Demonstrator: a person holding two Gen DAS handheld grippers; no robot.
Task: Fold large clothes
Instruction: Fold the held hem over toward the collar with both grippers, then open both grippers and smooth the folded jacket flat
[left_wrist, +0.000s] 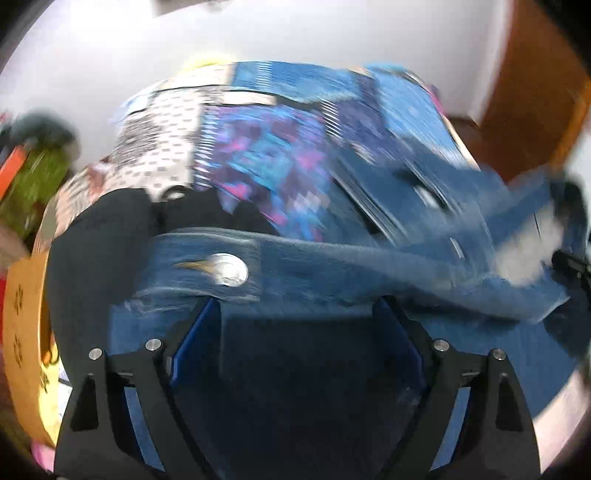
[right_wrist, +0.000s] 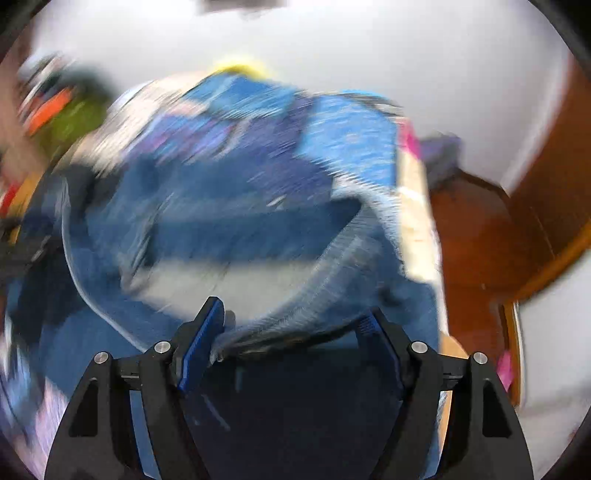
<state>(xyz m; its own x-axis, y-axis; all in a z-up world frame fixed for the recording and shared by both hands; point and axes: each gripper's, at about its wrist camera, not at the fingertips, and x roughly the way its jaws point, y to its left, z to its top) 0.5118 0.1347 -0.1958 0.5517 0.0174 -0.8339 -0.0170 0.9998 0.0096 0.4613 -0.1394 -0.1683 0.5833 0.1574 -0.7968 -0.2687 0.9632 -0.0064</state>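
Jeans (left_wrist: 332, 266) waistband drapes across both wide-spread claws

This is a bedroom in a home: a bed (left_wrist: 458, 136) with a colourful patchwork bedspread (left_wrist: 266, 147), plain white walls (left_wrist: 332, 33) and a brown wooden door (right_wrist: 546, 192).

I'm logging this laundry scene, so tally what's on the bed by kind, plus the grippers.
Denim jeans: 1
Black garment: 1
Patchwork bedspread: 1
Grippers: 2, left gripper and right gripper
Total: 5
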